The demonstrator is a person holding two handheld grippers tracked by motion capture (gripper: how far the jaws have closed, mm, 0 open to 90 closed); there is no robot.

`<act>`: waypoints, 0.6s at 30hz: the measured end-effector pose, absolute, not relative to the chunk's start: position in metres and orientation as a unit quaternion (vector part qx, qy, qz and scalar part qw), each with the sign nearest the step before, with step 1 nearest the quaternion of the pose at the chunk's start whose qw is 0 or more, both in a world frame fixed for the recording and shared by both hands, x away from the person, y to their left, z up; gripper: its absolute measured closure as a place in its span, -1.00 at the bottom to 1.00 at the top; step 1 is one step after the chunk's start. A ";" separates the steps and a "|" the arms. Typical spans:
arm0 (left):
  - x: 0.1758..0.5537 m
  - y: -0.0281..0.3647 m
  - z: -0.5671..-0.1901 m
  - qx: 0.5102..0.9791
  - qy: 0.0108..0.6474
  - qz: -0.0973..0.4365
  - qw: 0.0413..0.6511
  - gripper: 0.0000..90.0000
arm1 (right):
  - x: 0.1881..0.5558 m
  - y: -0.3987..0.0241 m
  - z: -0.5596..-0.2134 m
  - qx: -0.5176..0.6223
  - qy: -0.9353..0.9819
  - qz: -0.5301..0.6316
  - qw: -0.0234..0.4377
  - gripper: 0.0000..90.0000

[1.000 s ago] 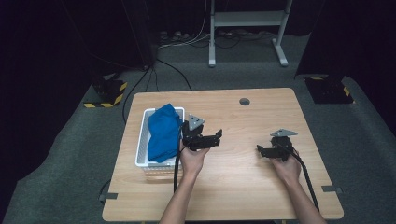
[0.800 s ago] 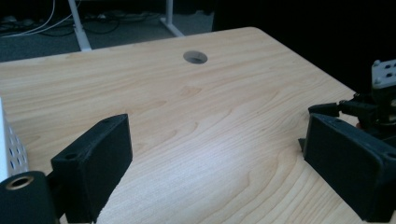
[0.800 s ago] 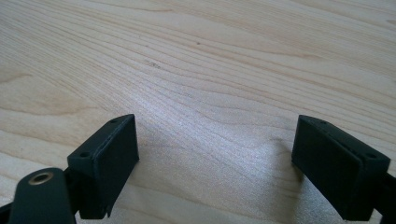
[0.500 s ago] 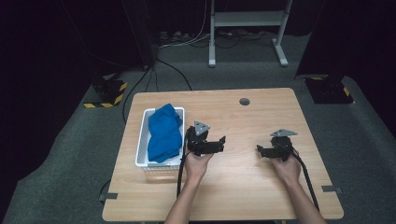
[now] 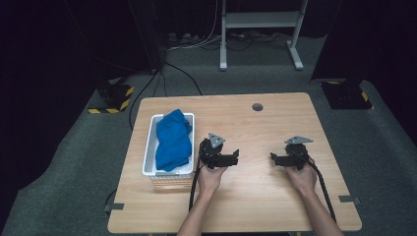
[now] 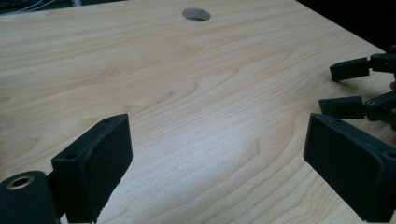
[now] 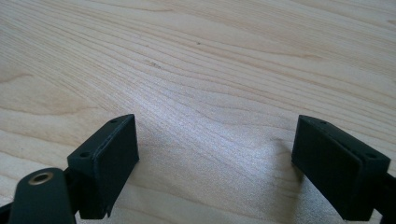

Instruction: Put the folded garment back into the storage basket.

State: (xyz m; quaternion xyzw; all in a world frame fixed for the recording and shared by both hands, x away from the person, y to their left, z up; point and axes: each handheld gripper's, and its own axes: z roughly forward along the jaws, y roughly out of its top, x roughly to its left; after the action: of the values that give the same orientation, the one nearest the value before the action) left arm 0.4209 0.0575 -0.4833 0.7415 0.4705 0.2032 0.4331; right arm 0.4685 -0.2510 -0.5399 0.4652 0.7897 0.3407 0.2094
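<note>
Blue cloth (image 5: 173,139) sits heaped in its white basket (image 5: 150,147); with both my grippers (image 5: 234,158) (image 5: 273,158) spread and empty, I could snag the rim.

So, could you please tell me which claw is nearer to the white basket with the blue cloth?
Left. The left claw sits just beside the basket, off its right wall; the right claw is farther across the table.

Left gripper (image 5: 235,158) and right gripper (image 5: 273,158), jaws wide apart, tips facing each other.
</note>
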 end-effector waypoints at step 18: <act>0.428 0.053 -0.514 0.754 0.489 0.201 0.390 -0.82 | 0.469 -0.251 -0.540 0.464 0.790 0.341 0.210 -0.69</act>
State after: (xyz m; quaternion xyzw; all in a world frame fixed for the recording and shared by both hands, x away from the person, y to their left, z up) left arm 0.4285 0.0529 -0.5137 0.7539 0.4893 0.2008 0.3898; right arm 0.4686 -0.2510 -0.5399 0.4643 0.7901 0.3410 0.2096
